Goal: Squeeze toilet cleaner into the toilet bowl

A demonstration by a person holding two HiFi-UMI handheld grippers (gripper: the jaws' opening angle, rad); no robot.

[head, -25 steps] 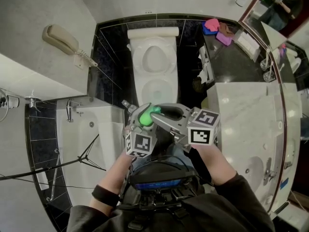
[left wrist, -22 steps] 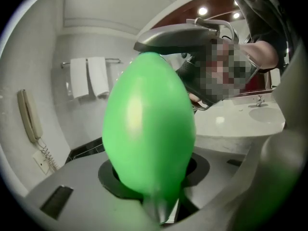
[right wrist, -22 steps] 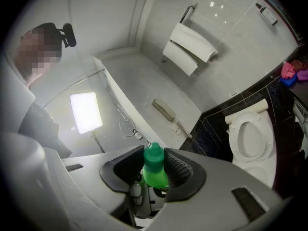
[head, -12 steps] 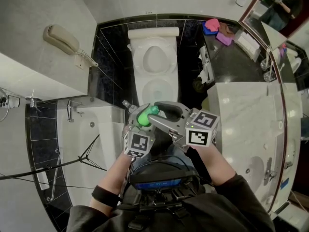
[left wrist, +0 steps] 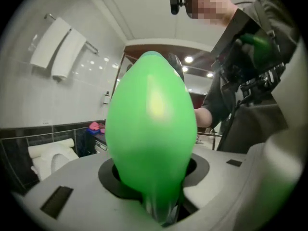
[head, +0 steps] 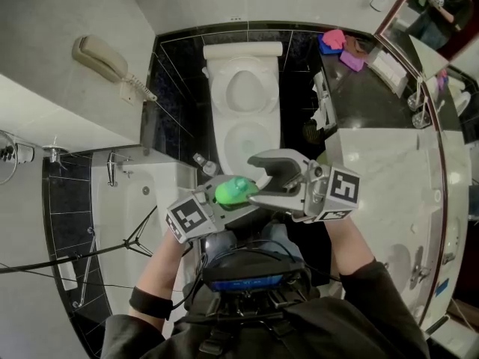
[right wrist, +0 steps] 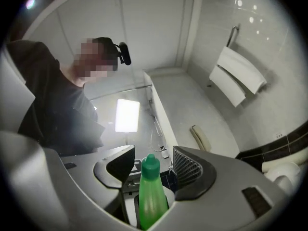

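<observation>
Head view: left claw (head: pixel 233 198) sideways, level

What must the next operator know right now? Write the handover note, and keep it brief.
Left gripper: shut on the green cleaner bottle, held in front of the person, near the front of the toilet bowl.
Right gripper: open. Its jaws have just been opening, and the bottle's cap stands between them, untouched.
Done: bottle in hand. Whether the cap is loosened cannot be told.
Left: aim the bottle into the bowl and squeeze.
</observation>
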